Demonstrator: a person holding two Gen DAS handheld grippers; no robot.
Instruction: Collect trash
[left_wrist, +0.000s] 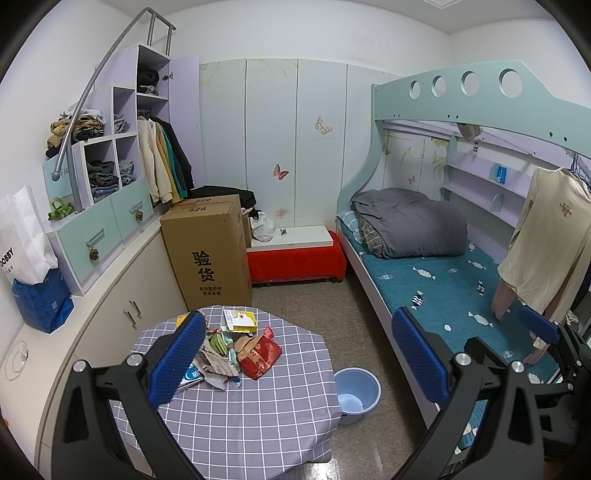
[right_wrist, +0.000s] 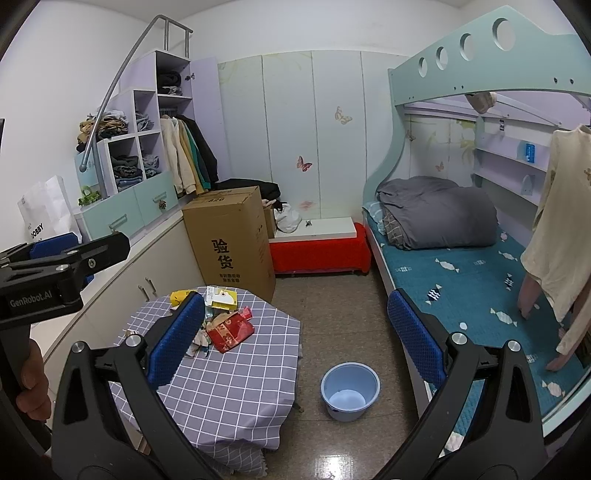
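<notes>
- The trash (left_wrist: 236, 350) is lying in a loose heap on the table (left_wrist: 258, 406) with the grey checked cloth: a red packet (left_wrist: 258, 356), a yellow and white carton (left_wrist: 240, 320), crumpled paper and wrappers, all touching or overlapping toward the far left part of the top.
- A pale blue bucket (right_wrist: 350, 390) is standing on the floor just beside the table, between it and the bed (right_wrist: 480, 288); I am seeing nothing inside it.
- My left gripper (left_wrist: 299, 354) is hovering above the table with its blue fingers (left_wrist: 177, 360) spread wide, gripping nothing; the left pad is overlapping the heap in view, but I cannot tell whether it is touching.
- My right gripper (right_wrist: 295, 339) is hanging wide open too, empty, above table and bucket.
- A hand (right_wrist: 31, 384) is gripping the left tool's handle at the edge of the right view.
- A cardboard box (left_wrist: 210, 254) is standing behind the table.
</notes>
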